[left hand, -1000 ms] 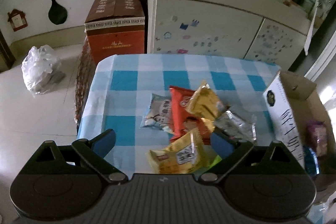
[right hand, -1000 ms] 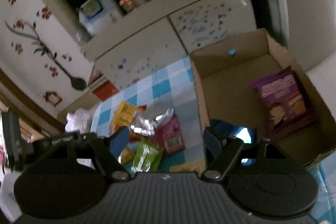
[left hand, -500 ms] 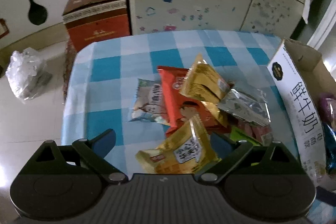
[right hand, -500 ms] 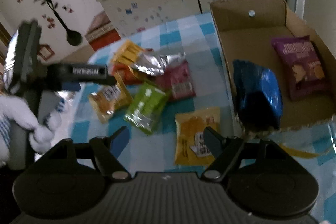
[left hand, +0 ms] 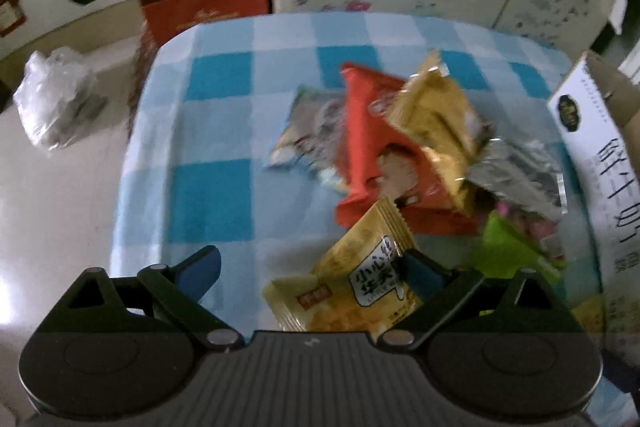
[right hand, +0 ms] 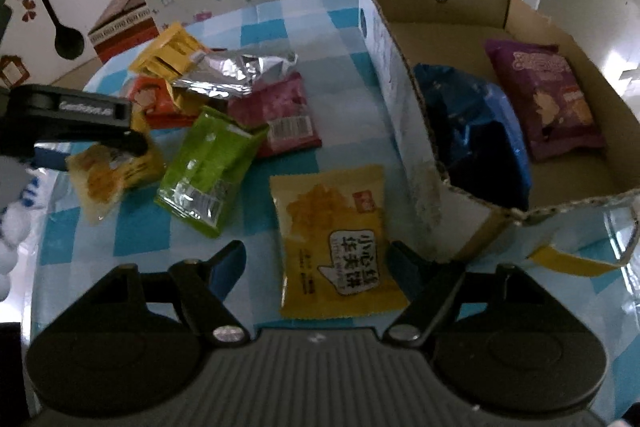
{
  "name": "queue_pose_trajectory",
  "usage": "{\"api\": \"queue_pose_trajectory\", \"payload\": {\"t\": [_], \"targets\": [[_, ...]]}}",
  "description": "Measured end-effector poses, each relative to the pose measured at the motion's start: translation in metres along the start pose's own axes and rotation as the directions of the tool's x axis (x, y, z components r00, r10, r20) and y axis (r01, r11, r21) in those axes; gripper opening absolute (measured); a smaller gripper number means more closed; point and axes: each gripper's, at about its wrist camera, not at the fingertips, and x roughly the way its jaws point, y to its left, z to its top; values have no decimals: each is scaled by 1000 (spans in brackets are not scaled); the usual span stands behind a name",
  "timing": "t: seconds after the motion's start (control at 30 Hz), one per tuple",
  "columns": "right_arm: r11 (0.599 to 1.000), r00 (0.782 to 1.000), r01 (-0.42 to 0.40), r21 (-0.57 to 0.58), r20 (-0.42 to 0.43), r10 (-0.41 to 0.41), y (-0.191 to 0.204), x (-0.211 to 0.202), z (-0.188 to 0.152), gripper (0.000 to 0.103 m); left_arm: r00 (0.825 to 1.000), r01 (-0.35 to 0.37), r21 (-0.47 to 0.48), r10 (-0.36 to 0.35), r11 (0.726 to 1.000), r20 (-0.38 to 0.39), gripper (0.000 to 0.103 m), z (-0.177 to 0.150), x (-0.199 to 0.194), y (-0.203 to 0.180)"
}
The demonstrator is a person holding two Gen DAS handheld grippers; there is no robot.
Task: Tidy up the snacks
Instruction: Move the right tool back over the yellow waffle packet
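Step in hand: the approach for the next two pickups; nothing is gripped yet.

Right gripper (right hand: 316, 265): jaws spread and widening. A yellow packet (right hand: 334, 243) lies flat on the checked tablecloth (right hand: 140, 239) between the fingers, pads not pressing it. The cardboard box (right hand: 404, 99) sits just beside it at about 2 o'clock, and already holds a blue bag (right hand: 476, 131) and a purple bag (right hand: 544, 99).

Left gripper (left hand: 310, 273): jaws spread, the right finger over the edge of a second yellow packet (left hand: 352, 291); whether it touches I cannot tell. In the right wrist view this gripper (right hand: 76, 119) shows at 9 o'clock, poised over that same packet (right hand: 112, 175).

Loose pile from 10 to 12 o'clock in the right wrist view: green packet (right hand: 208, 167), pink packet (right hand: 280, 115), silver wrapper (right hand: 236, 71), red packet (right hand: 154, 103), a gold packet (right hand: 170, 53). A pale packet (left hand: 308, 131) lies left of the red one in the left wrist view.

Progress, judged: two in the box, eight or so on the cloth.

Next move calls for: the right gripper lowers until the tips straddle the flat packet, closes across its narrow width, lifts, and carries it over the box wall towards 2 o'clock. A flat packet gives little edge, so the tips must go low.
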Motion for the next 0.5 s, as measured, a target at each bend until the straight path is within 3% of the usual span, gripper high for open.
{"api": "queue_pose_trajectory", "payload": {"t": [0.17, 0.33, 0.5], "targets": [[1000, 1000, -27, -5, -6, 27, 5, 4, 1, 87, 996, -57, -34, 55, 998, -64, 99, -11, 2, 23], [992, 991, -130, 1, -20, 130, 5, 0, 3, 85, 998, -13, -79, 8, 997, -59, 98, -15, -8, 39], [994, 995, -98, 55, -23, 99, -2, 4, 5, 85, 997, 34, -36, -36, 999, -64, 98, -14, -13, 31]]}}
